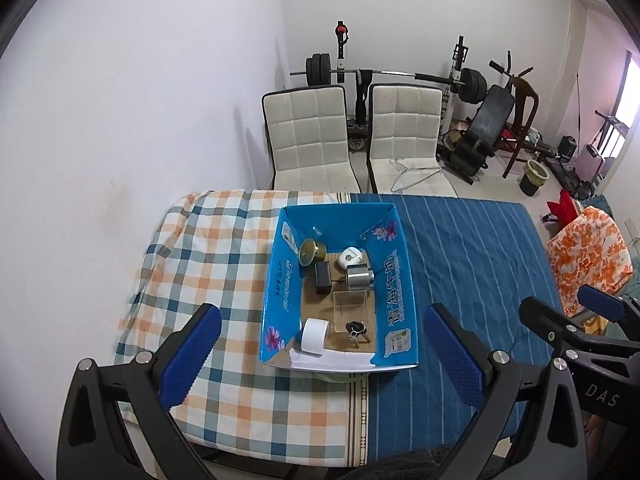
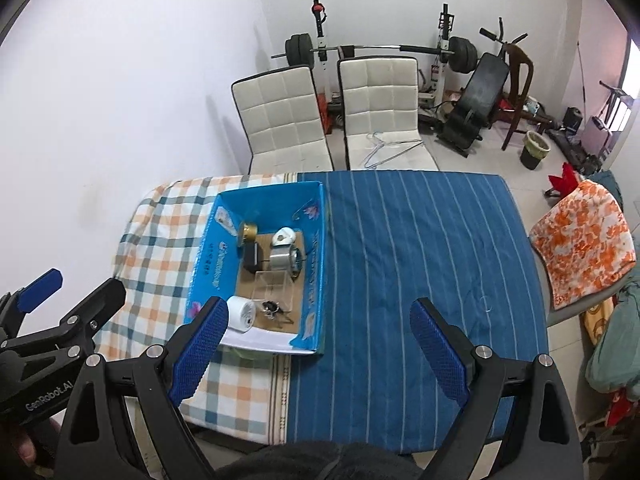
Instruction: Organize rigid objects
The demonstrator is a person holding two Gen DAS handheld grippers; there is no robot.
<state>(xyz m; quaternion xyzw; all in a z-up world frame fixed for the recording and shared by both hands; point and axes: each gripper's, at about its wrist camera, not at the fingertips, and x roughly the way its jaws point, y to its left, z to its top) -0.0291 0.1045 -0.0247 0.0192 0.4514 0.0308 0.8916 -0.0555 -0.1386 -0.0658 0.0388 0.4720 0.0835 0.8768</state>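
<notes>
You are holding left gripper [image 1: 320,356] and right gripper [image 2: 322,354] fingers apart, empty | white tape roll [image 1: 314,337] in blue carton [image 1: 394,280] looks light, stiff | pinch its curved sides.

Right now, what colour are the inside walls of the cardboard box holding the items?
Bright blue cardboard box walls with a brown floor; clearest in the left wrist view.

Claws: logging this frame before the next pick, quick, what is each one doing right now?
Left claw: open, holding nothing, above the blue box.
Right claw: open, holding nothing, above the striped blue cloth.
</notes>
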